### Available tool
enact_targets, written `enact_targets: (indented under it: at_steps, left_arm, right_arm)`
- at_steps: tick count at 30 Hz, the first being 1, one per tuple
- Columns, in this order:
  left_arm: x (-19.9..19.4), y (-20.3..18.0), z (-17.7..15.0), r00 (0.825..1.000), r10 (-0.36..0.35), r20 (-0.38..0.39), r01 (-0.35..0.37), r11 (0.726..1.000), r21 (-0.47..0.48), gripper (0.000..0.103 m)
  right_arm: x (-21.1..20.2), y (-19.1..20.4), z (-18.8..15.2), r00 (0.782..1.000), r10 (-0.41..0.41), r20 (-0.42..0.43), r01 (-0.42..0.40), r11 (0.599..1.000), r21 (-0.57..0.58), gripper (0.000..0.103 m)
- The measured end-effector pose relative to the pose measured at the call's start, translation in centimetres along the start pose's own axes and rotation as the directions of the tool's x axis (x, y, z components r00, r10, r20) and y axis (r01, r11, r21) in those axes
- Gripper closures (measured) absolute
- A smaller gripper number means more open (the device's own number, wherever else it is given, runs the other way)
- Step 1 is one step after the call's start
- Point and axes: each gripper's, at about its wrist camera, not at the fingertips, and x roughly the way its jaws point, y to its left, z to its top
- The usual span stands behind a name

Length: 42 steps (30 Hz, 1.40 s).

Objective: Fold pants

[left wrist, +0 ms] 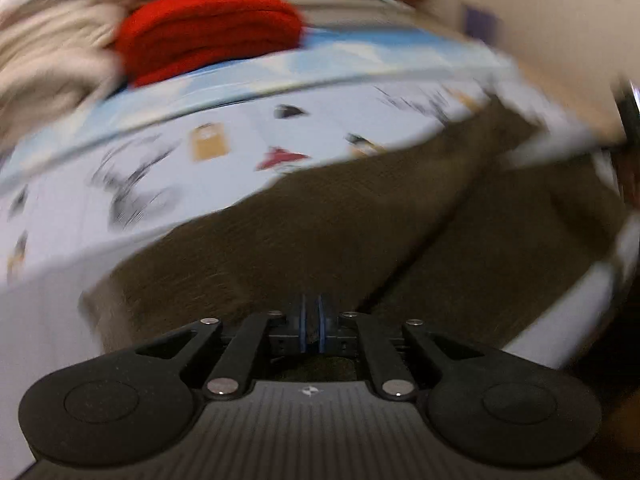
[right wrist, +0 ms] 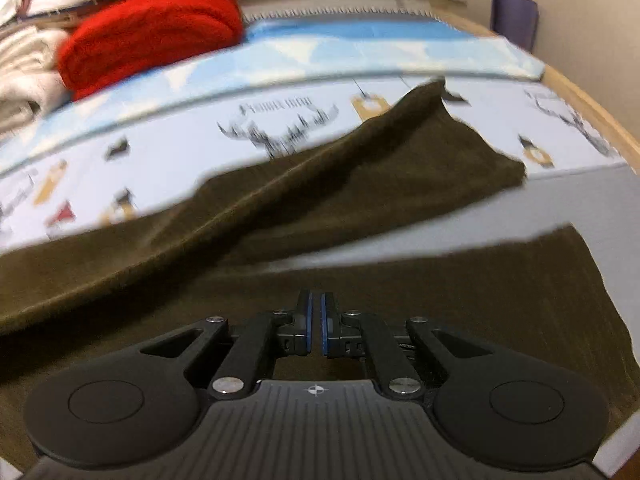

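Two pants [right wrist: 360, 184] legs splay apart, bare bedsheet [right wrist: 520, 208] between their edges.

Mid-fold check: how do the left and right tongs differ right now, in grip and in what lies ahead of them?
The left tongs are pinched on the pants, cloth showing between the pads; the right tongs show a thin bare gap over the pants, and whether they hold cloth cannot be told. Left view is heavily blurred; right view is sharper and shows both legs spread apart. Both face the red blanket.
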Motion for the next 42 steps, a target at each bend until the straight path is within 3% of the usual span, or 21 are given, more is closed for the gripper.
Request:
enact_targets:
  at_steps: [1, 3, 4, 7, 9, 13, 17, 19, 21, 22, 23, 26, 29, 31, 33, 35, 37, 41, 42]
  left_arm:
    - [-0.7, 1.4, -0.3, 1.000, 0.009, 0.013, -0.007, 0.995, -0.100, 0.085]
    - [-1.5, 4.6, -1.3, 1.000, -0.015, 0.021, 0.021, 0.943, -0.334, 0.066]
    - [-1.2, 6.2, -2.0, 0.999, -0.046, -0.006, 0.039, 0.894, -0.447, 0.059]
    - [1.5, 9.2, -3.9, 0.983, -0.131, -0.130, 0.014, 0.754, -0.657, 0.059]
    - [2.8, 10.1, -4.4, 0.976, -0.155, -0.152, 0.002, 0.708, -0.707, 0.059]
    - [5.0, 11.4, -4.4, 0.967, -0.152, -0.202, -0.053, 0.660, -0.749, 0.040]
    - [6.8, 13.2, -4.1, 0.964, -0.144, -0.224, -0.098, 0.592, -0.800, 0.037]
    - [7.2, 14.2, -4.0, 0.964, -0.142, -0.223, -0.107, 0.562, -0.820, 0.037]
    - [7.6, 14.6, -3.9, 0.964, -0.123, -0.235, -0.132, 0.547, -0.827, 0.039]
    - [7.6, 14.8, -3.8, 0.965, -0.100, -0.244, -0.153, 0.540, -0.827, 0.049]
    - [7.5, 14.9, -3.6, 0.965, -0.066, -0.255, -0.179, 0.547, -0.818, 0.070]
    - [6.2, 14.9, -2.3, 0.974, 0.041, -0.224, -0.203, 0.599, -0.774, 0.085]
    - [5.5, 14.1, -0.7, 0.974, 0.128, -0.186, -0.223, 0.662, -0.715, 0.087]
    - [5.4, 13.9, -0.4, 0.976, 0.137, -0.169, -0.217, 0.669, -0.710, 0.086]
    - [5.5, 14.0, -0.5, 0.979, 0.120, -0.163, -0.201, 0.653, -0.730, 0.086]
    - [5.5, 14.3, -0.9, 0.983, 0.083, -0.163, -0.179, 0.624, -0.761, 0.068]
    - [6.3, 14.6, -0.9, 0.985, 0.052, -0.167, -0.165, 0.599, -0.784, 0.061]
    - [8.0, 15.2, -1.1, 0.969, 0.048, -0.244, -0.226, 0.577, -0.785, 0.064]
    - [8.2, 15.2, -1.2, 0.964, 0.050, -0.262, -0.242, 0.574, -0.782, 0.068]
  right_arm:
    - [0.0, -0.6, -0.2, 1.000, -0.004, -0.009, 0.004, 1.000, 0.008, 0.098]
    - [-0.7, -2.1, -0.4, 1.000, 0.010, 0.027, -0.011, 0.999, 0.040, 0.098]
    - [-0.8, -2.7, -0.5, 0.999, 0.012, 0.031, -0.013, 0.999, 0.050, 0.098]
    - [-0.5, -4.4, -0.6, 0.999, 0.028, 0.016, -0.030, 0.993, 0.114, 0.098]
    - [-0.2, -5.3, -0.5, 0.998, 0.055, 0.019, -0.057, 0.982, 0.180, 0.098]
    - [0.3, -5.9, -0.2, 0.995, 0.098, 0.033, -0.103, 0.960, 0.259, 0.098]
    - [0.9, -5.6, 0.6, 0.989, 0.139, 0.059, -0.150, 0.945, 0.292, 0.098]
    - [1.5, -5.6, 1.1, 0.983, 0.168, 0.070, -0.182, 0.926, 0.331, 0.093]
    - [2.2, -5.7, 1.7, 0.979, 0.185, 0.082, -0.202, 0.907, 0.369, 0.081]
    - [2.5, -5.7, 2.1, 0.977, 0.193, 0.090, -0.213, 0.898, 0.385, 0.079]
    - [2.9, -5.7, 2.5, 0.975, 0.199, 0.098, -0.222, 0.891, 0.396, 0.077]
    - [4.4, -5.7, 3.6, 0.972, 0.203, 0.117, -0.234, 0.869, 0.436, 0.074]
    - [6.7, -5.8, 4.8, 0.971, 0.209, 0.112, -0.237, 0.838, 0.492, 0.073]
    - [8.7, -5.8, 5.7, 0.971, 0.217, 0.102, -0.238, 0.817, 0.524, 0.073]
    - [10.5, -5.7, 6.4, 0.969, 0.229, 0.090, -0.240, 0.801, 0.548, 0.073]
    - [12.0, -5.5, 7.1, 0.968, 0.239, 0.073, -0.238, 0.792, 0.563, 0.072]
    - [13.1, -5.3, 7.7, 0.967, 0.244, 0.071, -0.239, 0.780, 0.578, 0.072]
    - [14.4, -4.9, 8.3, 0.966, 0.250, 0.065, -0.239, 0.774, 0.586, 0.075]
    - [14.5, -4.6, 8.5, 0.968, 0.241, 0.066, -0.234, 0.787, 0.570, 0.088]
